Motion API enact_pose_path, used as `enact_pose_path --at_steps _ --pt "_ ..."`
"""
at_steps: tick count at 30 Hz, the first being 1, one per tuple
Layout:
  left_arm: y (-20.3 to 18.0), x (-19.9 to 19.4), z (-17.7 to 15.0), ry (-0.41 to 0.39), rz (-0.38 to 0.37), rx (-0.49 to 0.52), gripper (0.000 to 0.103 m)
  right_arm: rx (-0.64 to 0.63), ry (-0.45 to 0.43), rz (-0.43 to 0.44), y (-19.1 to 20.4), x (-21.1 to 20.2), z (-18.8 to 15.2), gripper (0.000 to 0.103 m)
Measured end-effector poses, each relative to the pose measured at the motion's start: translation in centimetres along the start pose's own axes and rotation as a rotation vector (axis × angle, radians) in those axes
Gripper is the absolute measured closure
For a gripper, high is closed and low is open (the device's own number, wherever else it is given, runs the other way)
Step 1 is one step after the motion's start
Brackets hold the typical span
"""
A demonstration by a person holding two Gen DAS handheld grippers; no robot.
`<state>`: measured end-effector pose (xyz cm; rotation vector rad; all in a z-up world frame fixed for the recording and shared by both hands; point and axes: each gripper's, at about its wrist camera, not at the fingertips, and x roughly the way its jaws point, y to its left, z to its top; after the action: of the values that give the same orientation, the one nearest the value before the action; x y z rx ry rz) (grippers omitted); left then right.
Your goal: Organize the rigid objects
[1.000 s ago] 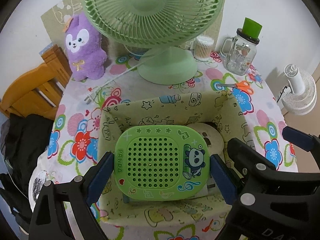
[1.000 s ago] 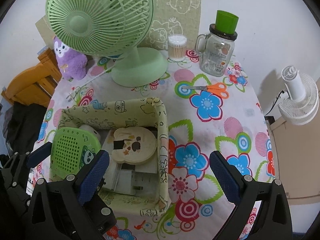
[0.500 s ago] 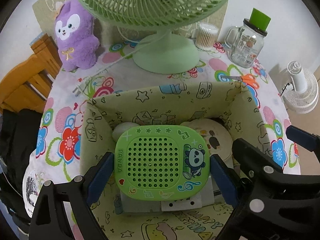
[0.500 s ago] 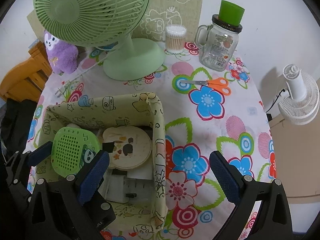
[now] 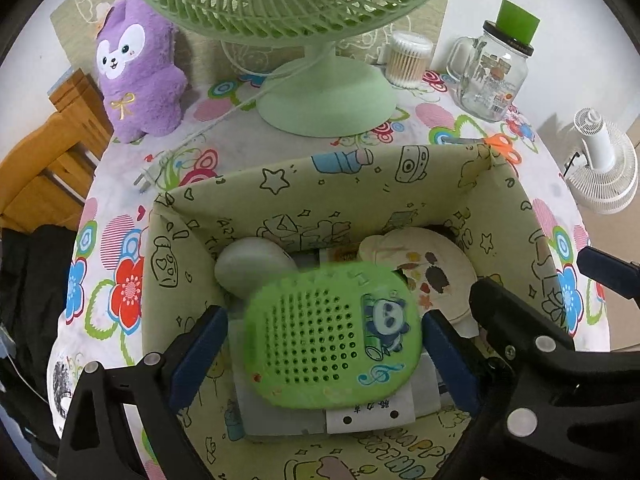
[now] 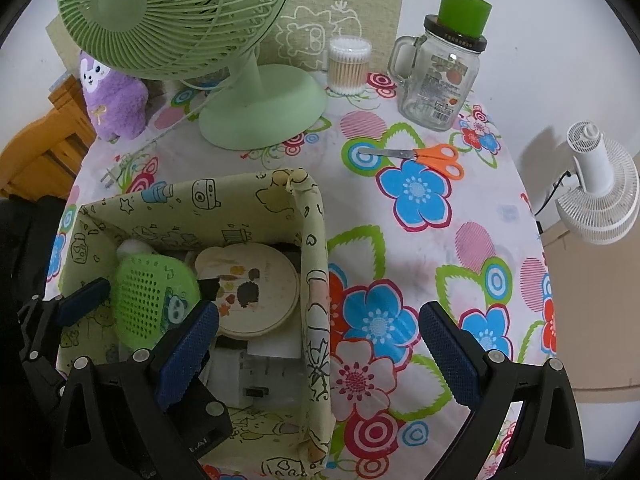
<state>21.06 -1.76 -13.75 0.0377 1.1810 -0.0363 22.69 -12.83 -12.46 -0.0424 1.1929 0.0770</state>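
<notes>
Green panda speaker (image 5: 334, 334) between left gripper (image 5: 324, 344) pads

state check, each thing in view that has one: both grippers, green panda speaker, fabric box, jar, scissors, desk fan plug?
left hand-held gripper: open, pads clear of the speaker's sides.
right hand-held gripper: open, empty, above the box's right wall.
green panda speaker: released, tilted, blurred, inside the box.
fabric box: open-topped, already holding items.
glass jar: upright, lid on.
orange scissors: closed, flat on the tablecloth.
desk fan plug: unplugged, lying on the table.
</notes>
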Motion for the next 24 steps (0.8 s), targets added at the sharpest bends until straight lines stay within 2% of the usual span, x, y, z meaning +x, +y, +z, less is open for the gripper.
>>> enact_pose_path --at_steps 13,19,24 --pt "0.0 -3.2 -0.8 -0.037 0.015 0.005 0.003 -0.004 -0.045 0.027 0.3 -2.7 -0.7 0.002" --pt "0.0 -4.8 -1.7 -0.053 0.035 0.006 0.003 -0.015 -0.069 0.042 0.6 -4.3 -1.5 0.002" --pt "0.2 -6.2 -2.9 -0.06 0.023 -0.007 0.003 -0.029 -0.089 0.054 0.8 -5.7 -2.5 0.002"
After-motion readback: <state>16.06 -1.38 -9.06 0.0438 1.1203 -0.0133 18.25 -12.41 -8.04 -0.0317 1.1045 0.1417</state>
